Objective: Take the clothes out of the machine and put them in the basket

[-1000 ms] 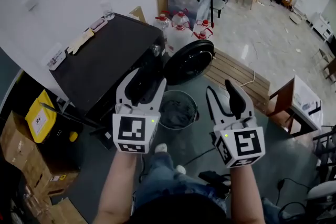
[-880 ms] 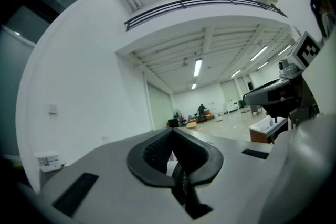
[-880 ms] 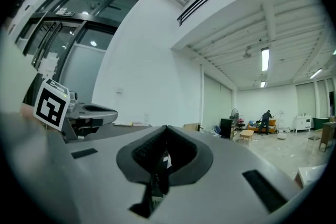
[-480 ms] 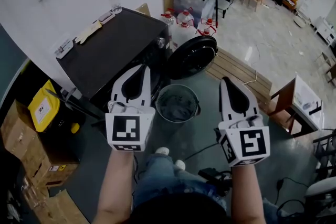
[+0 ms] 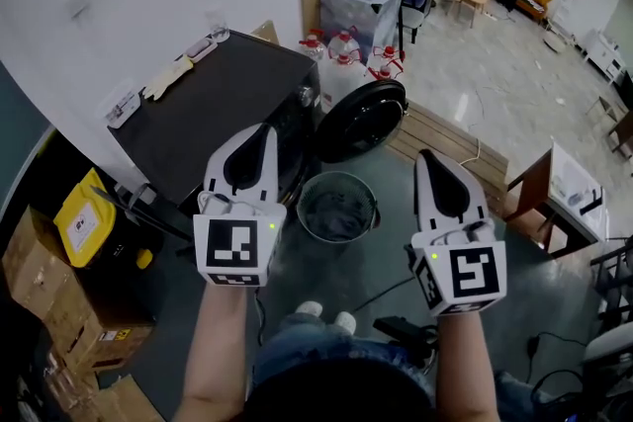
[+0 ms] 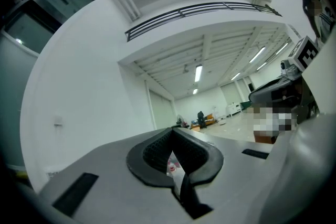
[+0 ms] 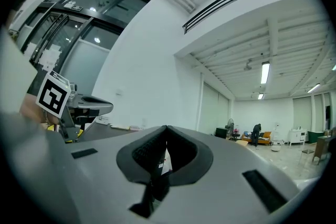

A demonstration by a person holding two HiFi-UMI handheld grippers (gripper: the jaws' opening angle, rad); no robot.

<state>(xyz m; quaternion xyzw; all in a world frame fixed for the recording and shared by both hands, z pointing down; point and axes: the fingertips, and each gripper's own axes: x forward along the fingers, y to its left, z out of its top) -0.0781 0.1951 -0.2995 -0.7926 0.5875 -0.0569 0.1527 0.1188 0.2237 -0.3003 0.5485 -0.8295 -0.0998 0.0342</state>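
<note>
Both grippers are held level, side by side above the floor. Left gripper [image 5: 263, 133]: jaws fully together, nothing between them. Right gripper [image 5: 428, 158]: likewise closed tight and empty. The basket [image 5: 337, 175] stands on the floor between the two grippers, and we see grey clothes [image 5: 336, 212] lying inside it. The machine [image 5: 213, 109] sits at 10 o'clock from the basket. Its door [image 5: 358, 119] is swung wide at 12 o'clock, near the basket's rim.

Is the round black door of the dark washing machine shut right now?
No, the round black door hangs swung open beside the dark washing machine.
</note>
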